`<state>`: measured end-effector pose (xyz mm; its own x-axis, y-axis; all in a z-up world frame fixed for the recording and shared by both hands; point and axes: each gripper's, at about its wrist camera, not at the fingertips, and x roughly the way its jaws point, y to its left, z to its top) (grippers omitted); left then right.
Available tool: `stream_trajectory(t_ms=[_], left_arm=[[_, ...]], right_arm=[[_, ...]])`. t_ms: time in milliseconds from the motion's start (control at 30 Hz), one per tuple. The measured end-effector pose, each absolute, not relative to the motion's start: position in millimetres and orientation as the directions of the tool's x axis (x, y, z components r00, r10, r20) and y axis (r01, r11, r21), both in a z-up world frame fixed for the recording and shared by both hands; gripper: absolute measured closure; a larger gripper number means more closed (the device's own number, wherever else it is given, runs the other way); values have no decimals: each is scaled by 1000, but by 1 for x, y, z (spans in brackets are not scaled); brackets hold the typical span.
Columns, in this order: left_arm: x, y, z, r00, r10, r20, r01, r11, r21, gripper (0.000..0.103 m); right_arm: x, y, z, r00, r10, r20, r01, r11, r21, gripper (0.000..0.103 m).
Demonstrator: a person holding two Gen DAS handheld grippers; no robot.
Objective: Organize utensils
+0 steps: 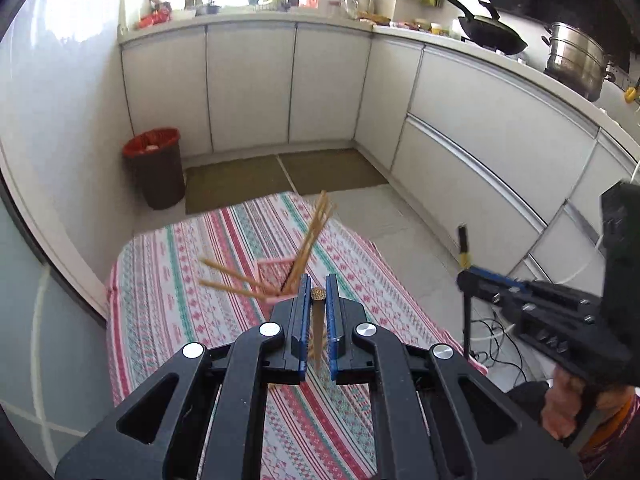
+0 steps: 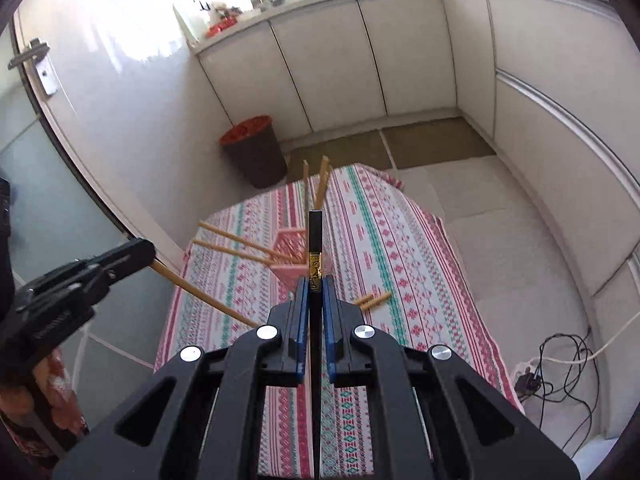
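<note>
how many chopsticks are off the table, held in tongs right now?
2. One bamboo chopstick in the left tongs; one black chopstick with a gold band in the right tongs. More sit in the pink holder, some likely hidden.

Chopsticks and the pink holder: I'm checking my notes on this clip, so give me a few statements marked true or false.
1. The left gripper is shut on a wooden chopstick. True.
2. The right gripper is open and holds nothing. False: it is shut on a black chopstick.
3. The pink holder already has wooden chopsticks in it. True.
4. The patterned tablecloth bears no loose chopsticks. False: loose chopsticks lie right of the holder.
5. The trash bin stands on the table. False: it stands on the floor.
</note>
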<state>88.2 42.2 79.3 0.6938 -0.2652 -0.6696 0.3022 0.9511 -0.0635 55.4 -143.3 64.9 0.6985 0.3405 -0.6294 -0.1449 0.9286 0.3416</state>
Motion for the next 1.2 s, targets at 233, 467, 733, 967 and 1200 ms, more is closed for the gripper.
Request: stream_trajectory(t_ms=[233,467,733,967,1200], left_arm=[[116,42,122,765,-230,-602,261,965,-36,97],[157,51,134,805,-208,-556,205,976,-68,97],[199,50,95,769,-212,-604,197,976,-91,96],[191,84,85,800,-233,-553,145,969,-199,62],[181,112,96,837,-216,-503,95,962,-255,55]], right_arm=[[91,-140,129,815,370,-446,-193,899,394,96],[134,-118,123,875,333,-353,-180,898,401,96],[177,-93,75,898,297,-323,-165,911,379,96],[195,-75,38,905,270,-330,-147,925,351,96],[190,-53,22,943,201,-264,-126,952,277,96]])
